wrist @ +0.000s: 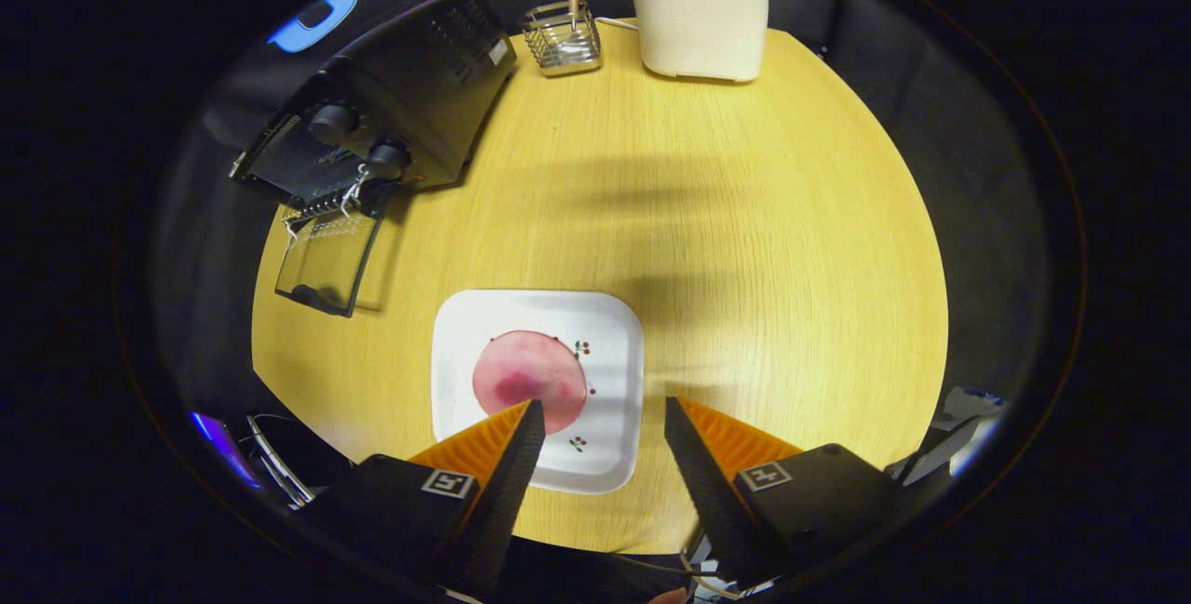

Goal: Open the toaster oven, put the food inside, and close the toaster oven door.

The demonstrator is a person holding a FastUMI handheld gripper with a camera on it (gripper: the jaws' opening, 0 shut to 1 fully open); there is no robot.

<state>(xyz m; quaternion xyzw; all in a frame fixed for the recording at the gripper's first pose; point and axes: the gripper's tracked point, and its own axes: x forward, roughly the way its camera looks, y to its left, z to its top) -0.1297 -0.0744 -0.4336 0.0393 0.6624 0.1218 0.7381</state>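
Your oven (391,111) door (326,260) already lies open on the worktop (744,260). The food (528,379) sits on the plate (609,325), just ahead of your tongs (600,410), which gape wide and hold nothing. Loading and closing remain.

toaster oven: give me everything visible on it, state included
The toaster oven is a black box, metal by the look, standing at the far left of the wooden table, beside a wire basket. Vent slots run across its top, and two dark round knobs sit on the front. Its glass door is already open, folded down flat toward the table, and a wire rack edge shows at the opening. Nothing is visible inside. The hand-held gripper is open, away from it, over the white plate.
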